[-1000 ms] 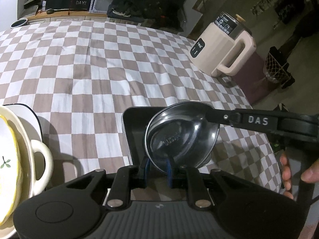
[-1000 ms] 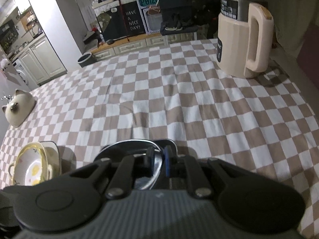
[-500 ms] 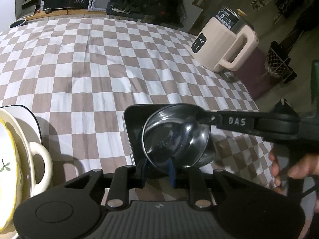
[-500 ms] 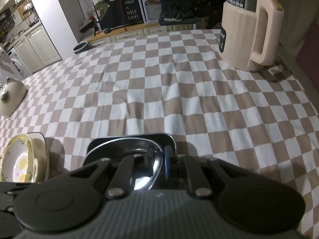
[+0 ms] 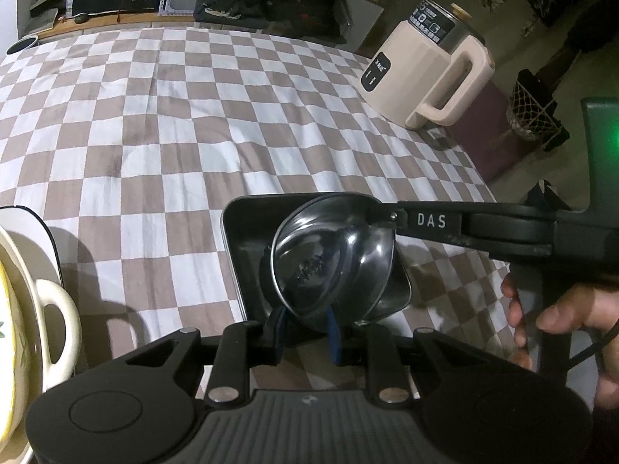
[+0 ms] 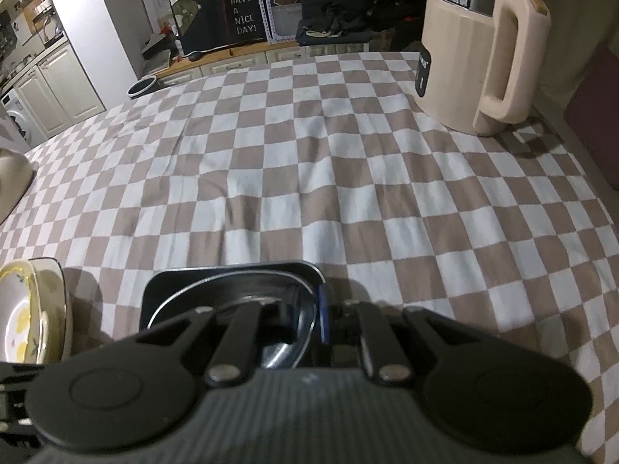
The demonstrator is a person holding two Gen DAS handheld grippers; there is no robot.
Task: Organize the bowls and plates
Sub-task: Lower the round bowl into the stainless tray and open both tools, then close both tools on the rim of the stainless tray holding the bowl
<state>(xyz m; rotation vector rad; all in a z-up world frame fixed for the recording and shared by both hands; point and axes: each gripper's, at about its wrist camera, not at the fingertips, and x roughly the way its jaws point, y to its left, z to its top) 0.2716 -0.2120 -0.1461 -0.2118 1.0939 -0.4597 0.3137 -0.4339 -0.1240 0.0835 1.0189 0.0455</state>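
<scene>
A steel bowl stands tilted on edge over a black square tray on the checkered cloth. My right gripper reaches in from the right and is shut on the bowl's upper right rim. In the right wrist view that rim runs between the pads of the right gripper, with the steel bowl and the black tray below them. My left gripper is at the bowl's lower edge. Its blue pads stand apart on either side of that edge without pressing it.
A cream handled dish with a yellow flowered plate in it sits at the left, and shows as the dish in the right wrist view. A beige kettle stands at the far right near the table edge. A hand holds the right gripper's grip.
My left gripper's fingers have spread a little around the bowl's lower edge. The right gripper has sunk slightly toward the tray with the bowl still in it.
</scene>
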